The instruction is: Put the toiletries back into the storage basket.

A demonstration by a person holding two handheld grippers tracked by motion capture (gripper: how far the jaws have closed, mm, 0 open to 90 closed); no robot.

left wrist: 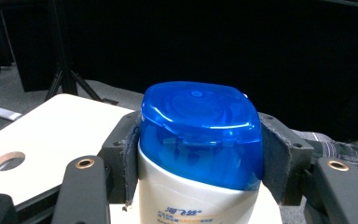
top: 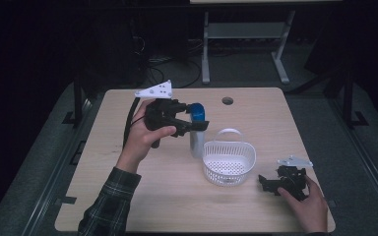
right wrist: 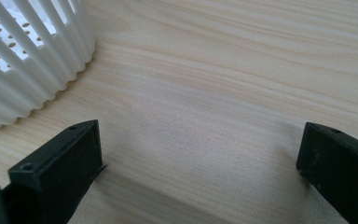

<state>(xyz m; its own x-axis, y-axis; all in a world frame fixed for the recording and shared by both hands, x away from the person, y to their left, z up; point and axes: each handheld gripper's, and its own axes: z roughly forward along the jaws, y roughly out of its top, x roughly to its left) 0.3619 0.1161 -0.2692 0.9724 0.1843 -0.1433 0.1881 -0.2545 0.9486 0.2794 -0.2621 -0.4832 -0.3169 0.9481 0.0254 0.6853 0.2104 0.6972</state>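
Note:
A white bottle with a blue flip cap [top: 197, 129] stands upright just left of a white slotted basket [top: 229, 162]. My left gripper [top: 197, 120] is shut on the bottle at its cap. In the left gripper view the blue cap [left wrist: 200, 133] sits squeezed between both grey pads [left wrist: 123, 156]. I cannot tell whether the bottle's base touches the table. My right gripper [top: 270, 185] rests low on the table right of the basket. Its jaws stand wide open over bare wood [right wrist: 200, 126], with the basket's ribbed wall [right wrist: 32, 60] to their left.
The light wooden table [top: 177, 196] has a round cable hole [top: 227, 101] near its far edge. A desk frame and cables stand on the dark floor behind. The basket's handle [top: 228, 132] lies folded toward the far side.

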